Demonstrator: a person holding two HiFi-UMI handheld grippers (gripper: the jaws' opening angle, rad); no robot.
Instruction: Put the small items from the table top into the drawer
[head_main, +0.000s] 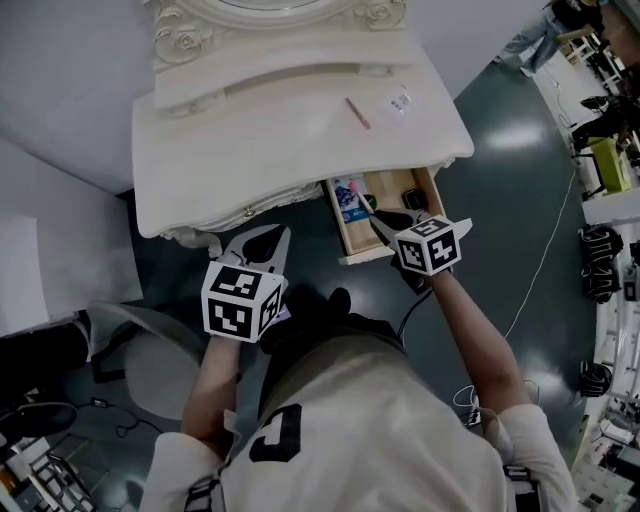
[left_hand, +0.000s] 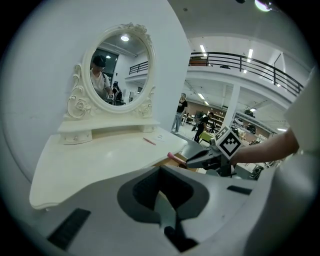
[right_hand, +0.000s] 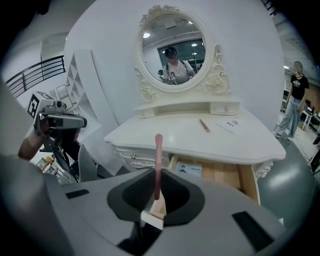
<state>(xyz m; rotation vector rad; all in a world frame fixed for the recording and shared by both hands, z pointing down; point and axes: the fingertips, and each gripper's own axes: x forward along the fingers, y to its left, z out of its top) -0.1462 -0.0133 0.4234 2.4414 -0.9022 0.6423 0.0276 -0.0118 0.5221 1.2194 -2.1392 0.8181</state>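
Observation:
My right gripper (head_main: 381, 226) hovers over the open wooden drawer (head_main: 398, 188) at the white dressing table's (head_main: 260, 140) right side. It is shut on a thin pink stick (right_hand: 158, 162), which points up out of the jaws, and its tip (left_hand: 174, 157) also shows in the left gripper view. A blue-and-white card (head_main: 349, 198) lies in the drawer. On the table top lie a second pink stick (head_main: 357, 112) and a small white packet (head_main: 400, 102). My left gripper (head_main: 262, 241) is shut and empty, held in front of the table's front edge, left of the drawer.
An oval mirror (right_hand: 172, 47) stands at the back of the table. A grey chair (head_main: 150, 365) sits at my lower left. A white cable (head_main: 545, 260) runs over the dark floor on the right. People stand far off in the hall (left_hand: 180, 112).

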